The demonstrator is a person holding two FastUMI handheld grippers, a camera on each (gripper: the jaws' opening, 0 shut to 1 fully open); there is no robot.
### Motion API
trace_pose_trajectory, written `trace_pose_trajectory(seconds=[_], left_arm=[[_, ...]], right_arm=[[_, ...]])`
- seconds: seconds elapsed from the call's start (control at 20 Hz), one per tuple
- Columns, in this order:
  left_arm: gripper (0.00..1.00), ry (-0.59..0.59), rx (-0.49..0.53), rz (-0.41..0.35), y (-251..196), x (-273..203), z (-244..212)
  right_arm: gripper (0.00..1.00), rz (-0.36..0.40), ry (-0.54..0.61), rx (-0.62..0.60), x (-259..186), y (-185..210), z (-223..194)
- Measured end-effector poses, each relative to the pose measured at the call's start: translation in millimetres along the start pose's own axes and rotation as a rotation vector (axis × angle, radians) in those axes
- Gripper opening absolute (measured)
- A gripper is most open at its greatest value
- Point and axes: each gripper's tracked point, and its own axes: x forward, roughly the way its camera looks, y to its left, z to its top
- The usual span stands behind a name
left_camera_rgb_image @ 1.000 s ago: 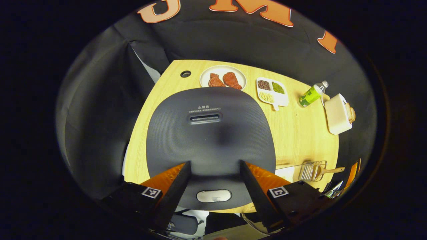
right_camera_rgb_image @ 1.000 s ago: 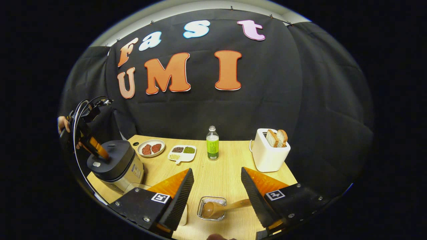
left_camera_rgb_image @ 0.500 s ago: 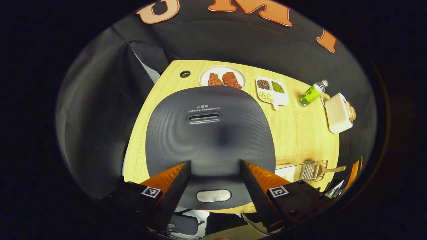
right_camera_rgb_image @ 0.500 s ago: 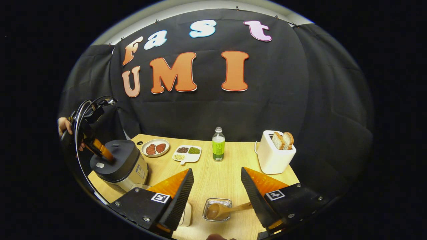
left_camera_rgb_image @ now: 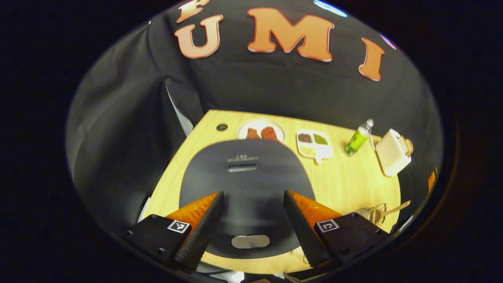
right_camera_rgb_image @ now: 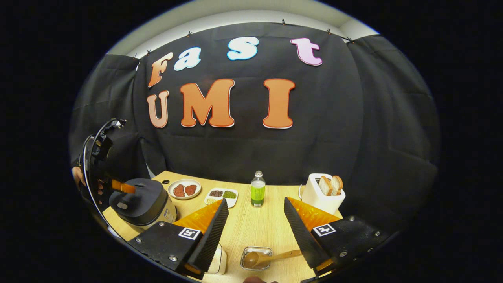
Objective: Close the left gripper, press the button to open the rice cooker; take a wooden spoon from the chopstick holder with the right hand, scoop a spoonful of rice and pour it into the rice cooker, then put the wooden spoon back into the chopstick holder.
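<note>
The rice cooker [left_camera_rgb_image: 243, 184] stands with its dark ribbed lid down; its pale oval button [left_camera_rgb_image: 250, 241] sits at the lid's near edge. My left gripper [left_camera_rgb_image: 253, 193] hovers open over the lid, a finger on each side of the button, touching nothing. The right gripper view has the cooker [right_camera_rgb_image: 137, 200] at the left, with the left gripper [right_camera_rgb_image: 122, 186] and a hand [right_camera_rgb_image: 78, 175] over it. My right gripper [right_camera_rgb_image: 255, 200] is open above the table. Below it the wooden spoon [right_camera_rgb_image: 271, 257] lies with its bowl in the metal chopstick holder [right_camera_rgb_image: 246, 263]. A white container [right_camera_rgb_image: 219, 260] stands left of the holder.
Along the far side of the wooden table [right_camera_rgb_image: 251, 224] stand a plate of meat [right_camera_rgb_image: 184, 189], a divided tray of grains [right_camera_rgb_image: 223, 195], a green bottle [right_camera_rgb_image: 257, 190] and a white toaster with bread [right_camera_rgb_image: 324, 193]. Black cloth walls close the back and sides.
Both views have tilted up, showing more wall. The left gripper has drawn back from the lid, which looks smaller, and stays open. The spoon has not moved.
</note>
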Motion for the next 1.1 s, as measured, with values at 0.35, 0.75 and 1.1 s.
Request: trace_pose_trajectory(seconds=[0.35,0.75,1.1], left_arm=[[1.0,-0.475,0.022,-0.036,-8,-102,113],[1.0,-0.809,0.038,-0.006,-3,-196,141],[1.0,-0.899,0.082,0.02,-21,-214,124]], right_arm=[[0.88,0.01,-0.177,-0.029,-11,21,60],[0.88,0.037,-0.314,-0.022,-24,39,94],[0.88,0.087,-0.342,0.011,-20,61,98]])
